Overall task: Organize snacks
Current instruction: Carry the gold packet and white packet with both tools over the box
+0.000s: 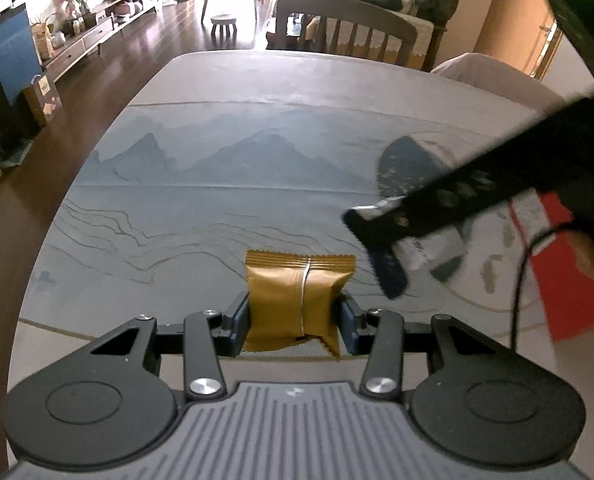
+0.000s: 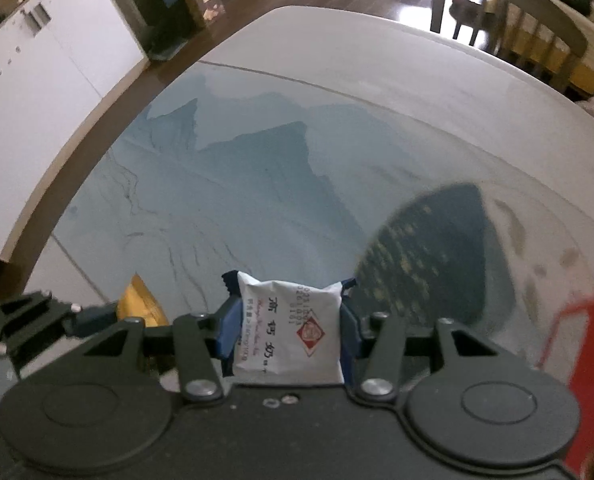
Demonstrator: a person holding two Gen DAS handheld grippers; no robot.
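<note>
My left gripper (image 1: 295, 312) is shut on a gold snack packet (image 1: 297, 300) and holds it above the table near its front edge. My right gripper (image 2: 287, 316) is shut on a white snack packet (image 2: 289, 332) with red and black print. In the left wrist view the right gripper (image 1: 381, 252) comes in from the right, blurred, with the white packet (image 1: 425, 248) in it. In the right wrist view the left gripper (image 2: 37, 320) and the gold packet (image 2: 139, 304) show at the lower left. A red box (image 1: 569, 264) lies at the right; it also shows in the right wrist view (image 2: 589, 360).
The table (image 1: 217, 184) has a mat printed with blue mountains and a dark blue patch (image 2: 429, 256). A wooden chair (image 1: 345, 28) stands at the far edge. A cable (image 1: 525, 280) hangs by the red box. Wood floor and a low cabinet (image 1: 93, 36) lie to the left.
</note>
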